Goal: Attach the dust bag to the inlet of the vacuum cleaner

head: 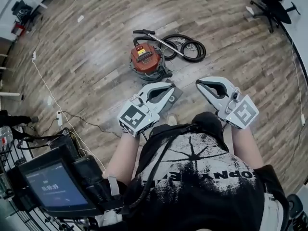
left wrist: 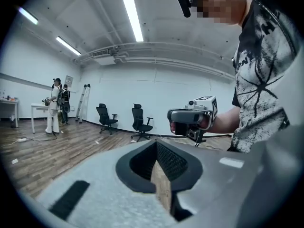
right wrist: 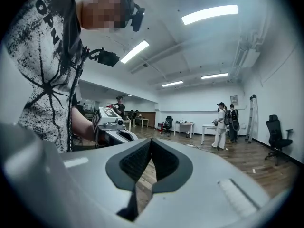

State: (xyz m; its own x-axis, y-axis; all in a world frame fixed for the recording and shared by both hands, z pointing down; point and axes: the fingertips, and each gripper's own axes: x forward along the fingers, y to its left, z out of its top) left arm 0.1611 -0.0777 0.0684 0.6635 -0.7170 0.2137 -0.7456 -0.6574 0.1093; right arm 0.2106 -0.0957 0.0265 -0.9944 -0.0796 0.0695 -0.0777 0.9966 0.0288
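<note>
A red canister vacuum cleaner (head: pixel 146 59) stands on the wood floor ahead of me, its black hose (head: pixel 188 48) coiled to its right. A flat grey piece (head: pixel 175 95) lies on the floor just in front of it, partly hidden by my left gripper; I cannot tell whether it is the dust bag. My left gripper (head: pixel 171 86) and right gripper (head: pixel 199 83) are held level at waist height, well above the floor, both shut and empty. They point towards each other: the left gripper view shows the right gripper (left wrist: pixel 192 120), and the right gripper view shows the left gripper (right wrist: pixel 111 127).
A black office chair (head: pixel 274 4) stands at the far right. A thin cable (head: pixel 48 88) and a power strip (head: pixel 59 118) lie on the floor at left. A screen (head: pixel 50 184) sits by my left hip. People (right wrist: pixel 222 125) stand by tables in the background.
</note>
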